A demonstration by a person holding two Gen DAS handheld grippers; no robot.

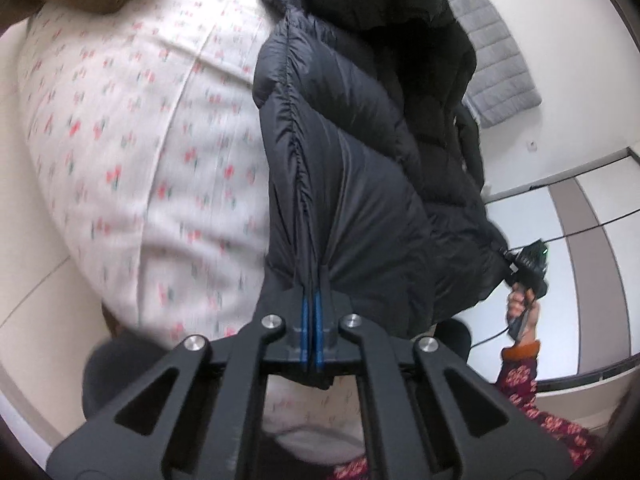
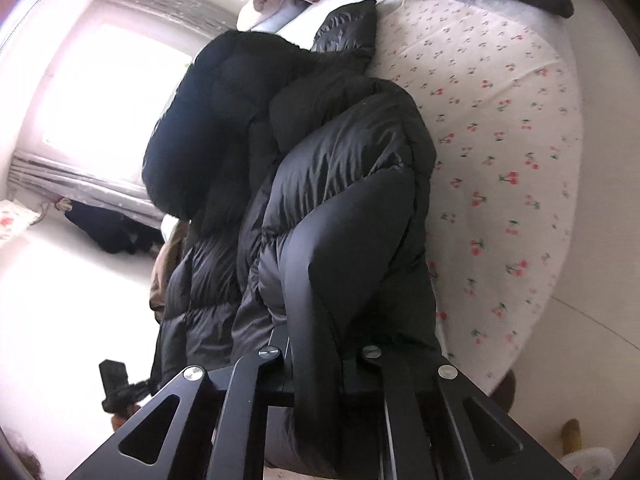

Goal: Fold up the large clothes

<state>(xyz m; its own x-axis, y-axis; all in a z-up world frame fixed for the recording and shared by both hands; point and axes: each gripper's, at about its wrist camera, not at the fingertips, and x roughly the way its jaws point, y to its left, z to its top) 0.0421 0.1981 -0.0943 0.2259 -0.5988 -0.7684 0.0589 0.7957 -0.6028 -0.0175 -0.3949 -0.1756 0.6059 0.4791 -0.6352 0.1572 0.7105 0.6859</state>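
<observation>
I see the left gripper clamped on the black puffer jacket; right gripper pinches its other edge, cherry-print sheet at 3 o'clock.

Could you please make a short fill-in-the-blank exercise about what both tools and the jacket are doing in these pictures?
1. The left tool is shut on the hem of a puffer jacket whose colour is ____.
2. The right tool grips the ____ garment as the left one.
3. The bed sheet under the jacket is printed with small red ____.
4. The pads of the left tool are coloured ____.

Missing words: black; same; cherries; blue
</observation>
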